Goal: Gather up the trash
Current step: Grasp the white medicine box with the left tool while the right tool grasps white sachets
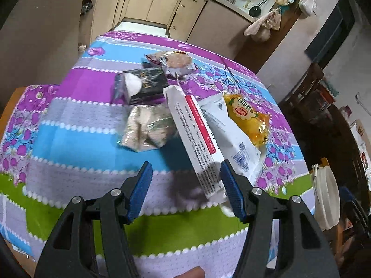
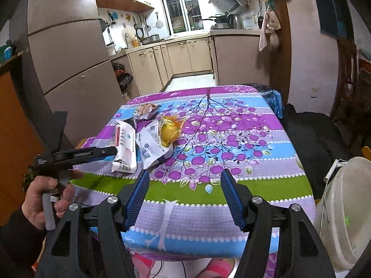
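Trash lies piled on the patterned tablecloth (image 1: pixel 76 139): a long white box with a red stripe (image 1: pixel 197 136), a white plastic bag (image 1: pixel 234 148), a yellow snack wrapper (image 1: pixel 250 118), a crumpled clear wrapper (image 1: pixel 148 129), a black box (image 1: pixel 146 85) and a round cake wrapper (image 1: pixel 178 62). My left gripper (image 1: pixel 185 176) is open, its right finger touching the white box's near end. My right gripper (image 2: pixel 184 184) is open and empty above the table's near edge (image 2: pixel 185 208), right of the pile. The white box (image 2: pixel 124 148) and yellow wrapper (image 2: pixel 170 132) show there too.
A white bucket (image 2: pixel 343 213) stands at the table's right side, also seen in the left wrist view (image 1: pixel 327 199). A blue bag (image 2: pixel 273 99) hangs at the far right corner. Kitchen cabinets (image 2: pixel 185 55) stand beyond the table. A dark chair (image 2: pixel 310 134) is to the right.
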Available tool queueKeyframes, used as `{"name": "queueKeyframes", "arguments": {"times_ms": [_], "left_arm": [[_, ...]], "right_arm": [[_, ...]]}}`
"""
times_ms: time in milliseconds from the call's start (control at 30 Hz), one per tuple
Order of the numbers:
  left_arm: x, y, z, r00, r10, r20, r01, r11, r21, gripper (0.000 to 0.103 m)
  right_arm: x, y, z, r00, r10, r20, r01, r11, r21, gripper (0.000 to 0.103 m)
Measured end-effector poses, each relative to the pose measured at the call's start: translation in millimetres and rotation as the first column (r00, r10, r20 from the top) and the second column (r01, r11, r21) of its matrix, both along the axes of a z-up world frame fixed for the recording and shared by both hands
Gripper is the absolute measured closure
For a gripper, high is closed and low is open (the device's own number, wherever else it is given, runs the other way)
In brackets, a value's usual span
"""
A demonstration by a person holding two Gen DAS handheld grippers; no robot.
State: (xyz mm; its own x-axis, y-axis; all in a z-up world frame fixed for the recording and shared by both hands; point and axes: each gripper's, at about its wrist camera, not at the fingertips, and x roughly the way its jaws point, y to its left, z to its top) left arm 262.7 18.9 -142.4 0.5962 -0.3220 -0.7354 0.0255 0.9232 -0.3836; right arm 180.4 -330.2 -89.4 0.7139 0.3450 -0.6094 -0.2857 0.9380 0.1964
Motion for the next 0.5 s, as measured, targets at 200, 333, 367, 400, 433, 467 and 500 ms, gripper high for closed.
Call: {"name": "queueKeyframes", "arguments": {"times_ms": [200,333,367,400,433,467,500], "left_arm": [[11.8,-10.9,0.0,1.0,0.005,-0.005,-0.005,1.0,0.008,0.04],[13.1,-16.6,-1.4,1.0,0.002,-0.004,-0.002,1.0,0.01,0.032],[15.1,-18.4,-2.6,1.0,0.005,-0.004,-0.005,1.0,0.019,0.031],[18.1,-19.5,-4.6,1.0,0.009,-0.008,-0.009,1.0,0.028,0.031],[20.2,-19.1,-5.9,1.0,0.013,-0.012,-0.013,1.0,0.028,0.031],[21.8,-18.5,-7.5,1.0,0.02,-0.013,-0.019,0.999,0.03,0.031],[22.6,-17.6,-8.5,1.0,0.028,-0.013,-0.027,0.999,0.035,0.032]], "right_arm": [[7.5,5.8,-1.9,1.0,0.026,-0.011,-0.026,1.0,0.002,0.038],[17.8,12.6,-1.1,0.998,0.056,-0.016,-0.056,0.998,-0.008,0.038],[22.9,15.3,-2.0,0.998,0.065,-0.022,-0.065,0.998,-0.013,0.038],[27.1,18.4,-2.9,0.997,0.072,-0.028,-0.073,0.997,-0.015,0.038],[32.7,21.0,-4.3,0.996,0.08,-0.036,-0.081,0.997,-0.015,0.038],[39.7,24.4,-5.7,0.995,0.088,-0.046,-0.089,0.996,-0.014,0.038],[47.0,28.9,-6.6,0.994,0.097,-0.055,-0.098,0.995,-0.013,0.038]]}}
